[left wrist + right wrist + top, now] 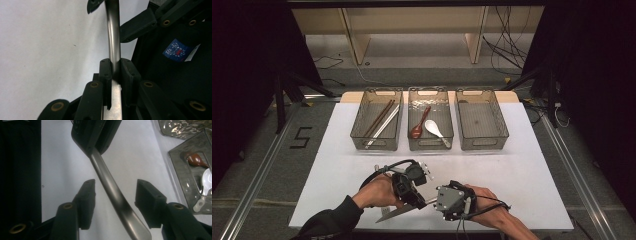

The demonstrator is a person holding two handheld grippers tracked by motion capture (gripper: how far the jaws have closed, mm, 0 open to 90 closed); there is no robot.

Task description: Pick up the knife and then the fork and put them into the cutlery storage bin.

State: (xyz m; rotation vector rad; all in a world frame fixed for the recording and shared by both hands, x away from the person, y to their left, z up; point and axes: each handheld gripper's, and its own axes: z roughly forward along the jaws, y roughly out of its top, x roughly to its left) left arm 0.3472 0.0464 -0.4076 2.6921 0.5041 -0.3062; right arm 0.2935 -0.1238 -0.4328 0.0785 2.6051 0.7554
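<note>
A metal table knife (pixel 393 213) hangs low over the white table (pixel 522 170) near its front edge, blade pointing to the lower left. My left gripper (pixel 414 204) is shut on it; in the left gripper view the pads (pixel 106 72) press on the steel handle (pixel 113 37). My right gripper (pixel 432 201) meets it from the right. In the right gripper view the handle (pixel 112 190) runs between the two pads (pixel 87 195) with white table showing on both sides, so my right gripper (pixel 116 185) is open around it. The left gripper (pixel 92 135) grips farther up.
Three clear bins stand in a row at the back of the table: the left one (pixel 359 132) holds chopsticks, the middle one (pixel 449 127) a brown spoon (pixel 416 131) and a white spoon (pixel 434 128), and the right one (pixel 481 120) holds nothing. Both forearms come in from the bottom edge.
</note>
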